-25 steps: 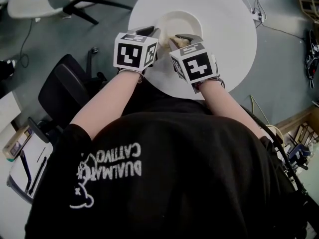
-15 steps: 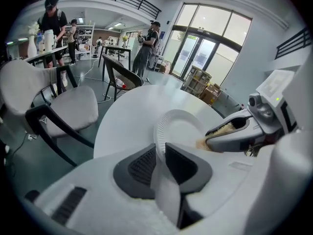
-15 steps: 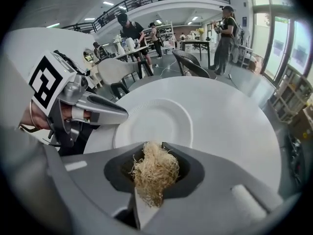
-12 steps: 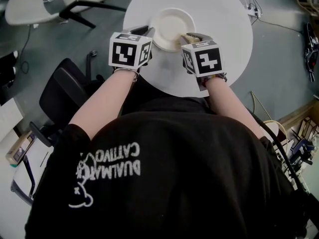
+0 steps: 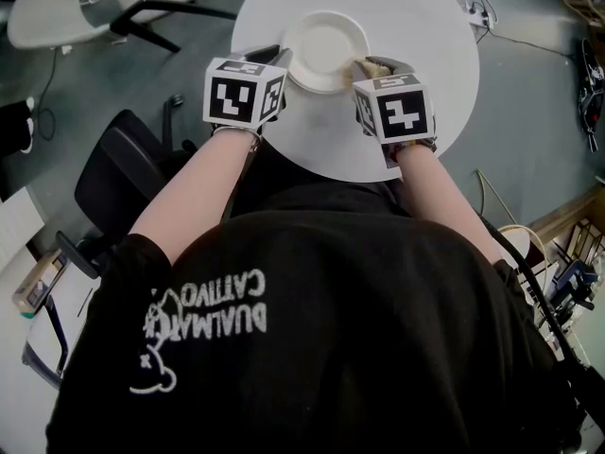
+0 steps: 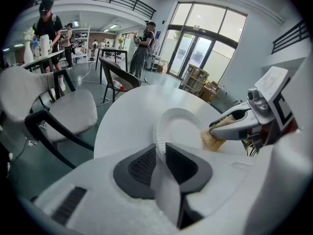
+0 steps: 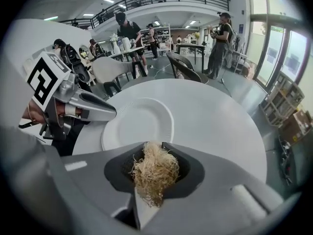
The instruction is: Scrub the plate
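Plate [image 5: 326,50]: round, white, thin, with a finely ribbed rim and a smooth shallow well. No visible soil. Set on the table [image 5: 425,74], left of its middle and close to the near edge.

Left gripper [image 5: 282,62]: closed down to a narrow gap on the plate's left rim, one pad above and one below, rim pinched between them. No other contact with the plate seen.

Right gripper [image 5: 364,67]: clamped on the scrubber [image 7: 155,173], a pale straw-coloured wad of loose fibres bulging out past both pads. Wad set against the plate's near right rim, off the well.

Table: round, white, plain top. Wide bare stretch beyond the plate and to its right; only a narrow strip between the plate and the near edge, under both grippers.

Surroundings: black chair [image 5: 113,173] just left of the near edge, below the left forearm. Pale chair [image 5: 57,8] farther left, well apart from the table. Cable [image 5: 487,26] at the far right rim, well apart from the plate. Open grey floor to the right of the table. People standing far back in the room, seen in both gripper views.
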The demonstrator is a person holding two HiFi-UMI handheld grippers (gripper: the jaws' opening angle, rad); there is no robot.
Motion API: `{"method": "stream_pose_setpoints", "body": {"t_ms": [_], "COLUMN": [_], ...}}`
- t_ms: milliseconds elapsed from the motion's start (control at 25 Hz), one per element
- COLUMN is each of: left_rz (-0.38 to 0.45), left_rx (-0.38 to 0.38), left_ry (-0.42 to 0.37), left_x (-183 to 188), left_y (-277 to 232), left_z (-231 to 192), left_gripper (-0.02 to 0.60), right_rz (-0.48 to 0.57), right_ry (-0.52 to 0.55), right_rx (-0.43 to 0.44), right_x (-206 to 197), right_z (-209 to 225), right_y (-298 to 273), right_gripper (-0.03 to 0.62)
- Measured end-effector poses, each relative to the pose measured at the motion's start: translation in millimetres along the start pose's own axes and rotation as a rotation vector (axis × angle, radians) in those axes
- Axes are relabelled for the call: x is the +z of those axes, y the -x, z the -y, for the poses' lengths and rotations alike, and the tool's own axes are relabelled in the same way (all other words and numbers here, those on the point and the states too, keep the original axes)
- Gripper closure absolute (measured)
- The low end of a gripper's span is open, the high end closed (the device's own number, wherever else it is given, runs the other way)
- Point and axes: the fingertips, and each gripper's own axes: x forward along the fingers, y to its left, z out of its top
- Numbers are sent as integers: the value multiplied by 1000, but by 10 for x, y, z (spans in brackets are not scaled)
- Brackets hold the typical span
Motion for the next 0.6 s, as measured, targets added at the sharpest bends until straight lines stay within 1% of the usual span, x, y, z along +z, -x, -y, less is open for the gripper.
{"method": "stream_pose_setpoints", "body": {"t_ms": [320,600], "left_rz": [-3,-1], "left_rx": [-2,-9], "left_ry": [-3,-7], "left_x": [-8,-14], "left_y": [-4,2], "left_z": [-18,-19], "left_gripper": [517,517], "right_rz": [-2,-6], "right_ry": [32,36], "right_rx": [-36,-53], "right_x": [-5,-14], "right_z": [55,83], "right_y": [24,47], "right_gripper": [511,511]}}
